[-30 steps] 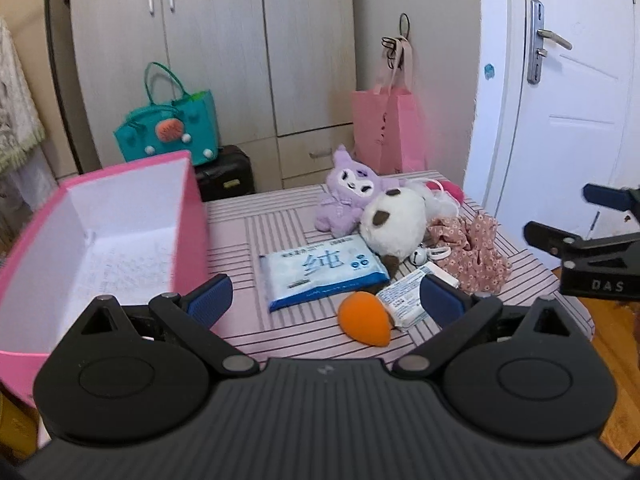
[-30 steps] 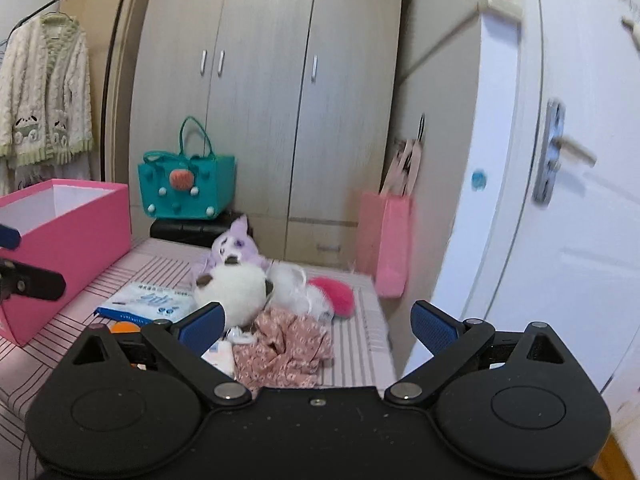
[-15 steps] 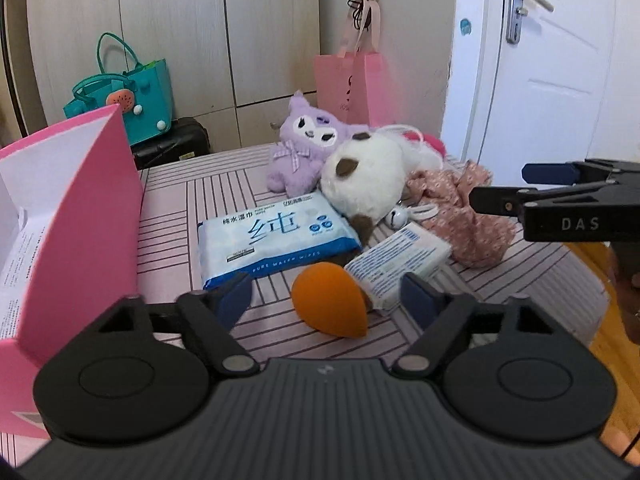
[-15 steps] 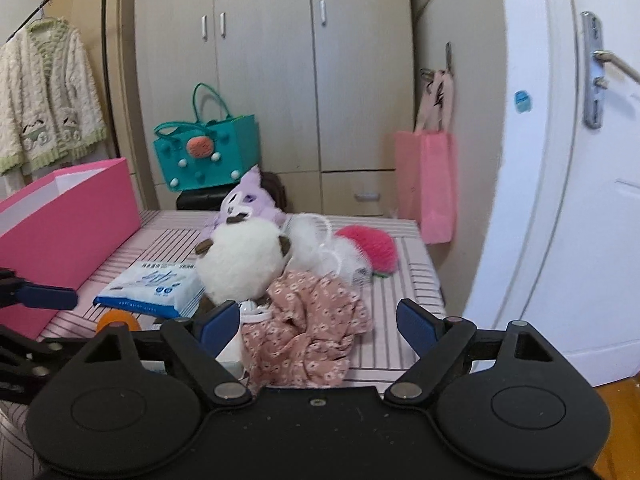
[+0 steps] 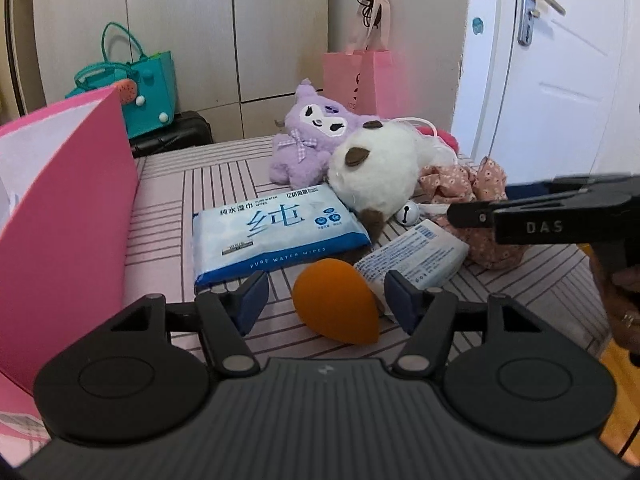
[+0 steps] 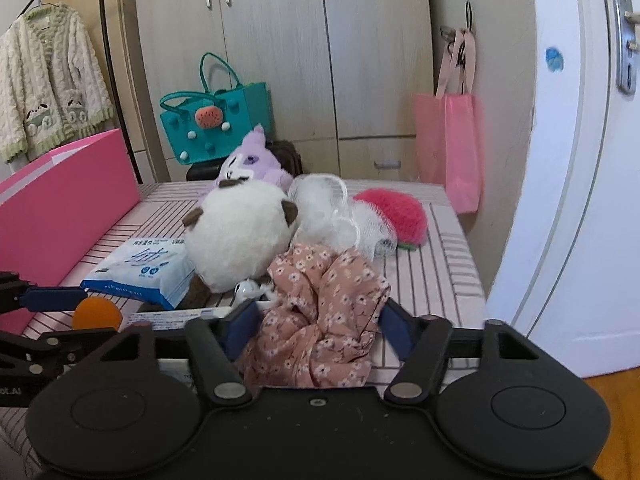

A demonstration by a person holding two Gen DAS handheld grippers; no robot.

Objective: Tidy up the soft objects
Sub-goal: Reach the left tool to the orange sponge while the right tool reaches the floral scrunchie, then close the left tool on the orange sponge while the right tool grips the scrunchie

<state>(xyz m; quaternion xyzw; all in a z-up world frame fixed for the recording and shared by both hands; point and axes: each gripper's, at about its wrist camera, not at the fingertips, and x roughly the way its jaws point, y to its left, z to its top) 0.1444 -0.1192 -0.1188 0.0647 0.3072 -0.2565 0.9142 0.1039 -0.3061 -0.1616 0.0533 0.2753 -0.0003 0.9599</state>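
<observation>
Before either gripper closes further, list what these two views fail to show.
- Pink box interior: left wrist view, its near wall blocks the inside; the frame edge cuts it off.
- Small tissue pack print: too small to read; the orange sponge covers one end.
- Floral scrunchie underside: right wrist view, hidden behind the right gripper, jaws closing around it.

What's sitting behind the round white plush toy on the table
Behind the white plush sits the purple plush, pressed against it. Beside that lie a white mesh pouf and a pink scrubber. The purple plush's lower body is covered in the right wrist view.
</observation>
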